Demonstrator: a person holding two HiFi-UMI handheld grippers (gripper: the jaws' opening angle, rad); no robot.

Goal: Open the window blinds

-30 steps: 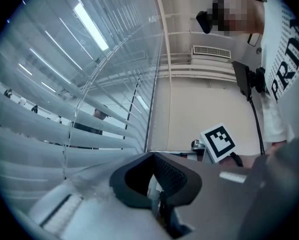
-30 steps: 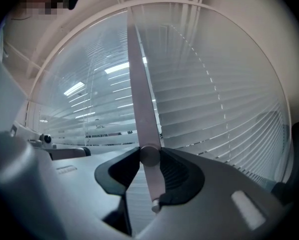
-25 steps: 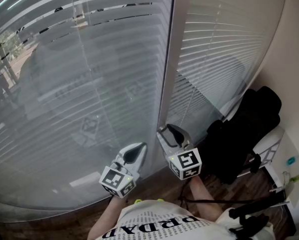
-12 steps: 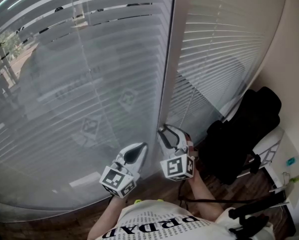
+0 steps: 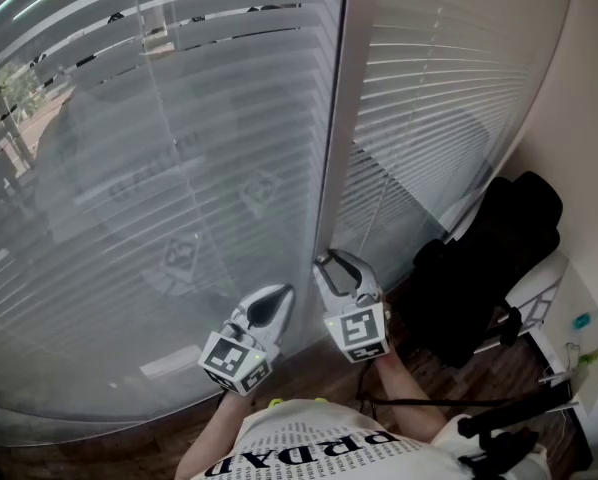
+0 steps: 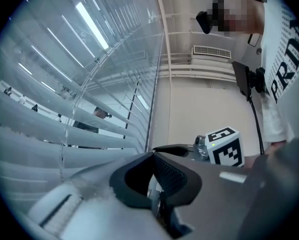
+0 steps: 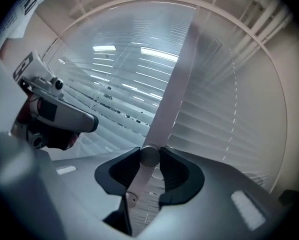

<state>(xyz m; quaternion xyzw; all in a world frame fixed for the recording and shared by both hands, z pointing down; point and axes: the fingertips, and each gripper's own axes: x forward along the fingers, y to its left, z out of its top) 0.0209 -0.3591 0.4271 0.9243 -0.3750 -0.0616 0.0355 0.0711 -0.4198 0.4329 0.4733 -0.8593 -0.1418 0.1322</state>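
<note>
Two white slatted blinds hang shut over the glass, a wide left one (image 5: 159,168) and a narrower right one (image 5: 439,98), with a pale upright frame post (image 5: 339,118) between them. At the foot of that post my right gripper (image 5: 331,261) points level at the window. In the right gripper view its jaws (image 7: 150,152) press from both sides on a small round white knob (image 7: 149,157) on the post. My left gripper (image 5: 279,293) hovers beside it at the left blind's lower slats; its jaws (image 6: 153,156) meet with nothing between them.
A black bag or coat (image 5: 489,258) lies on a chair close by on the right. A white ledge (image 5: 579,328) with small items runs along the right wall. A black stand (image 5: 509,418) lies low right. Wooden floor shows under the window.
My right gripper has rolled about its own axis, so its marker cube shows a different face, and its jaws have closed on the knob. The left gripper and the slats look unchanged.
</note>
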